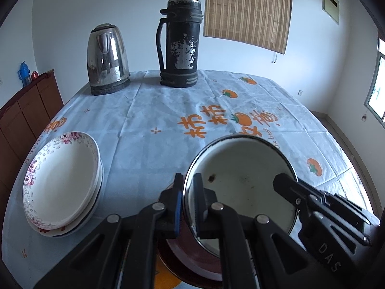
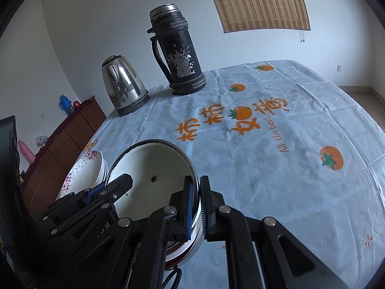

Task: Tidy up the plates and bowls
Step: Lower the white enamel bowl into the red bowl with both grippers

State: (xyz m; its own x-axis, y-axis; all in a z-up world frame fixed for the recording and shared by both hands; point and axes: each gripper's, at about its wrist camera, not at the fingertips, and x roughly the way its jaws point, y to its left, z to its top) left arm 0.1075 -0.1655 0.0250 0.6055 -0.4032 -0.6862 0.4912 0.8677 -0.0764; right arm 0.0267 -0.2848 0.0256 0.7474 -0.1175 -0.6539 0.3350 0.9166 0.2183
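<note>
Pale blue tablecloth with orange fruit print (image 1: 149, 110) covers table. Stack of white floral-rimmed plates (image 1: 62, 183) at left. White enamel bowl with dark rim (image 1: 243, 178) sits over reddish-brown dish (image 1: 192, 255). Left gripper (image 1: 187, 202) narrow, pinching bowl's left rim; right gripper (image 2: 195, 204) narrow, pinching right rim.

White walls (image 1: 96, 4) surround the room; a bamboo blind (image 1: 247, 9) hangs behind, a wooden cabinet (image 1: 26, 110) stands left, and daylight enters a window (image 1: 377, 89) right.
</note>
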